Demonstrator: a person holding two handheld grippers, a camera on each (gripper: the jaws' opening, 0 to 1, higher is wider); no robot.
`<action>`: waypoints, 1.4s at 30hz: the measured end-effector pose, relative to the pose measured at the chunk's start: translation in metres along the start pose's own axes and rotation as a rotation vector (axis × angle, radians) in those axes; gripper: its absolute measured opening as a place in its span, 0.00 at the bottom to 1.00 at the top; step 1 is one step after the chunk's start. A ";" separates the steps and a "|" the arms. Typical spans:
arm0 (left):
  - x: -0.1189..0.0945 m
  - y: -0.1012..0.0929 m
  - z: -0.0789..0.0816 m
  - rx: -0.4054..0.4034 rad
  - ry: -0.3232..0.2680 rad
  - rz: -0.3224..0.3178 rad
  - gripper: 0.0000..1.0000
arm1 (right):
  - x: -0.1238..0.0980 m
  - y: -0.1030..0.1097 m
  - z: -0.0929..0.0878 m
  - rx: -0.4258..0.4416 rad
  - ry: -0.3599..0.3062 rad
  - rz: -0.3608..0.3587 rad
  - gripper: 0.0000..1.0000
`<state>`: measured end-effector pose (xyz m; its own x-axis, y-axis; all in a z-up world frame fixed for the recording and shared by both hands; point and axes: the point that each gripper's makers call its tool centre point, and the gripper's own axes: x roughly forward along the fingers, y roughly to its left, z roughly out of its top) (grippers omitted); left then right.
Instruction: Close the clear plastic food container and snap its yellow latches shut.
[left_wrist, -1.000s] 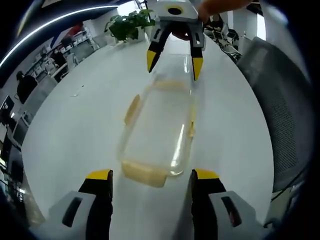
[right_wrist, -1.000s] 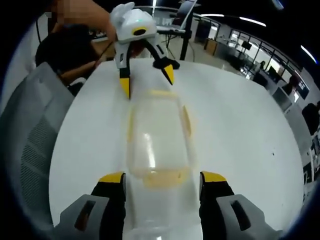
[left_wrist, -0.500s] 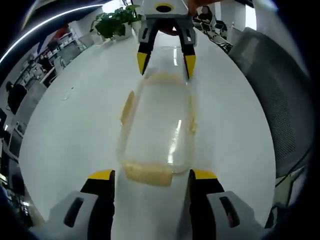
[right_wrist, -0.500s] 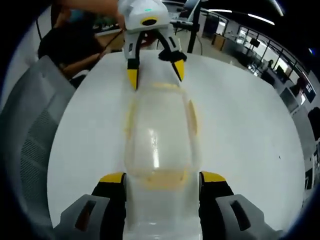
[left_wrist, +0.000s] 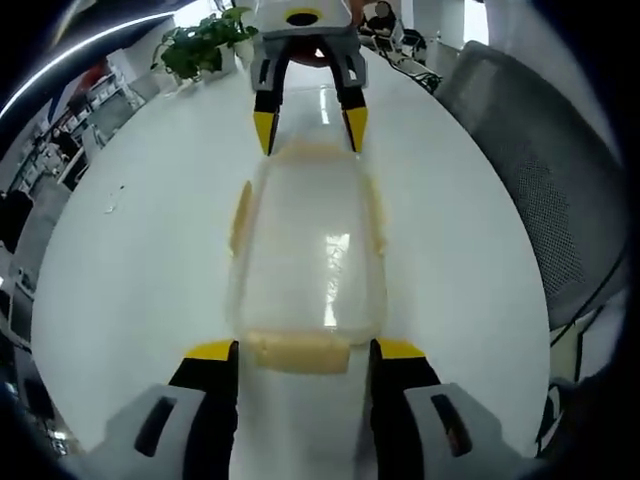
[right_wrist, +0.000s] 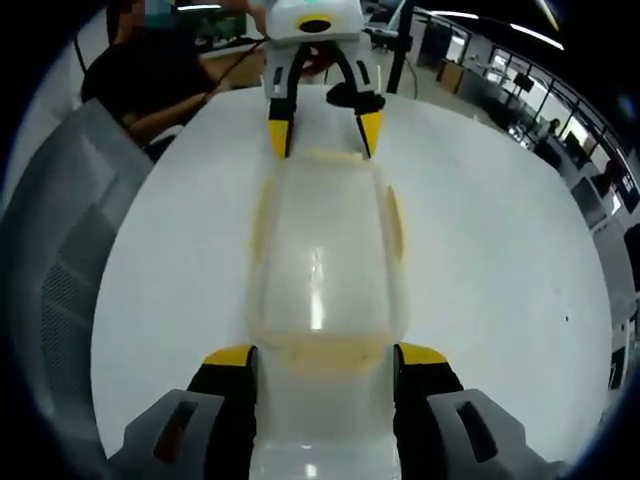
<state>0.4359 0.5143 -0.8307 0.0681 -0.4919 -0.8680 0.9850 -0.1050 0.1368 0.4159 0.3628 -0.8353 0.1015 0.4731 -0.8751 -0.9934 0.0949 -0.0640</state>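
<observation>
The lidded container lies on the white desk between both grippers, left and right, fingers open astride its end latches, so each should, I think, press squarely down until its latch clicks.

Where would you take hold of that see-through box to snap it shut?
Probably at the yellow end latches, coming in lengthwise from each short end. The clear container lies long and narrow on the white table, and the left tongs and right tongs already straddle opposite ends, open.
</observation>
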 end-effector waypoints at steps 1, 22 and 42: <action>0.000 0.000 0.000 -0.010 0.000 -0.005 0.51 | 0.000 0.000 0.000 0.000 0.004 -0.002 0.53; 0.000 -0.004 -0.005 -0.002 -0.015 -0.059 0.39 | 0.004 0.005 -0.003 0.027 0.031 0.052 0.40; 0.000 -0.004 -0.006 -0.054 0.034 -0.058 0.39 | 0.006 0.000 -0.003 0.011 0.091 0.068 0.45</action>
<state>0.4327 0.5197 -0.8344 0.0155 -0.4568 -0.8895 0.9945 -0.0848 0.0609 0.4165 0.3631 -0.8421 0.0285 0.3977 -0.9171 -0.9972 0.0748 0.0014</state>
